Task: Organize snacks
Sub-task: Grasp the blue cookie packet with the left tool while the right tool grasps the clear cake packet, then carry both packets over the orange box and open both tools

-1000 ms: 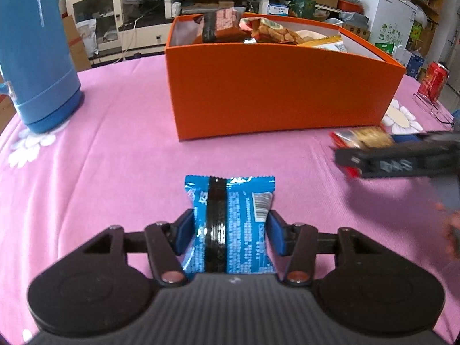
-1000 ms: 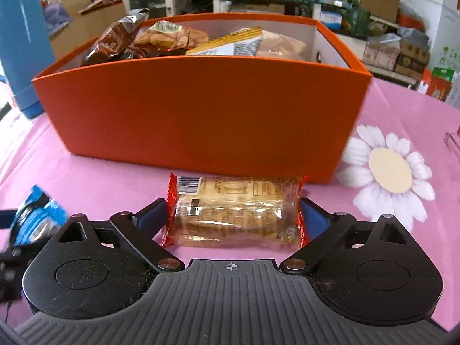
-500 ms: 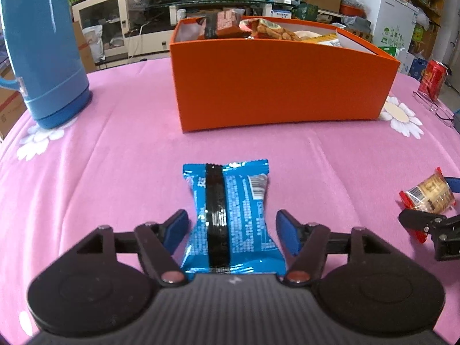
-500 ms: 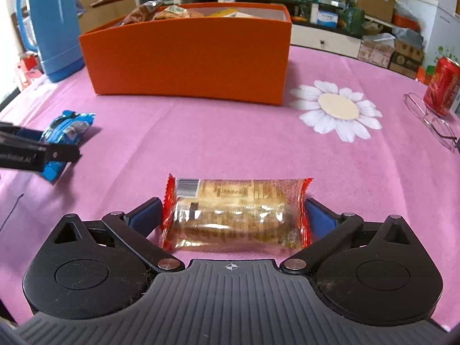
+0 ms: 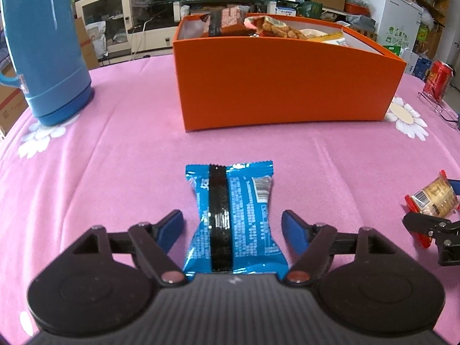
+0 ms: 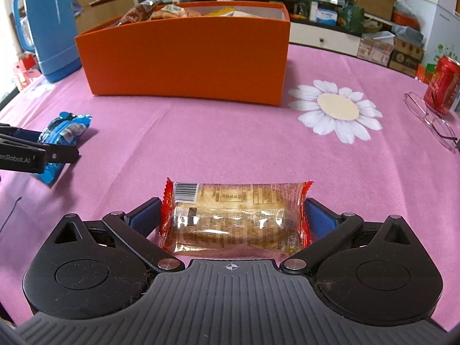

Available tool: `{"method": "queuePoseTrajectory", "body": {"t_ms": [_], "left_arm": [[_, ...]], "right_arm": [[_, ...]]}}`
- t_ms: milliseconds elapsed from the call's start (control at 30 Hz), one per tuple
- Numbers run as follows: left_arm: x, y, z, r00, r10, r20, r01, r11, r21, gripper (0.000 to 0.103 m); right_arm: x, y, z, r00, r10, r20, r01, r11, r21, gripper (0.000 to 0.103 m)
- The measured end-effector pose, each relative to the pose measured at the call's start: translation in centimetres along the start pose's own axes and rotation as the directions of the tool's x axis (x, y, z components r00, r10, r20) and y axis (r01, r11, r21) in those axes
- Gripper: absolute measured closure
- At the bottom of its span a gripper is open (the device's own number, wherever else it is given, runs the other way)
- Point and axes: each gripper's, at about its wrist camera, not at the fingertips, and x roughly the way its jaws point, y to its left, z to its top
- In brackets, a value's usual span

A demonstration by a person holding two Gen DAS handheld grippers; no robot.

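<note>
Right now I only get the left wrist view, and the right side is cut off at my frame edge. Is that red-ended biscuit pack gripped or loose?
Observer: Loose, it looks. The biscuit pack lies flat on the pink cloth between the right fingers, which have just been opening. The pads sit beside its red ends without squeezing.
Operator: Which way does it lie?
Observer: Long side across the fingers, barcode up at its left end.
Operator: Any objects near it on the right?
Observer: Only the glasses in front of the red can, well clear of the pack.
</note>
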Motion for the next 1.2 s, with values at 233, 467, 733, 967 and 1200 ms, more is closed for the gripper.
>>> {"method": "queuePoseTrajectory", "body": {"t_ms": [233,467,733,967,1200], "left_arm": [[0.1,0.0,0.0,1.0,0.004,0.002,-0.004,1.0,-0.004,0.029],[-1.1,0.1,0.4,0.997,-0.07,0.019,0.07,0.997,-0.019,0.059],[-5.4,-0.5,4.2,0.982,-0.114,0.151,0.124,0.991,-0.056,0.059],[-6.6,-1.0,12.8,0.942,-0.107,0.318,0.138,0.988,-0.076,0.059],[-1.4,-0.3,20.3,0.939,-0.058,0.338,0.112,0.983,-0.143,0.059]], "right_arm": [[-0.1,0.0,-0.1,1.0,0.007,0.009,-0.007,1.0,-0.008,0.01],[-1.8,-0.7,0.1,0.991,0.111,0.079,-0.115,0.992,0.045,0.025],[-5.0,-0.4,3.1,0.962,0.137,0.236,-0.162,0.982,0.093,0.025],[-6.8,-0.7,11.6,0.918,0.086,0.387,-0.117,0.992,0.056,0.025],[-0.8,-2.5,19.6,0.9,0.058,0.431,-0.123,0.985,0.125,0.025]]}}
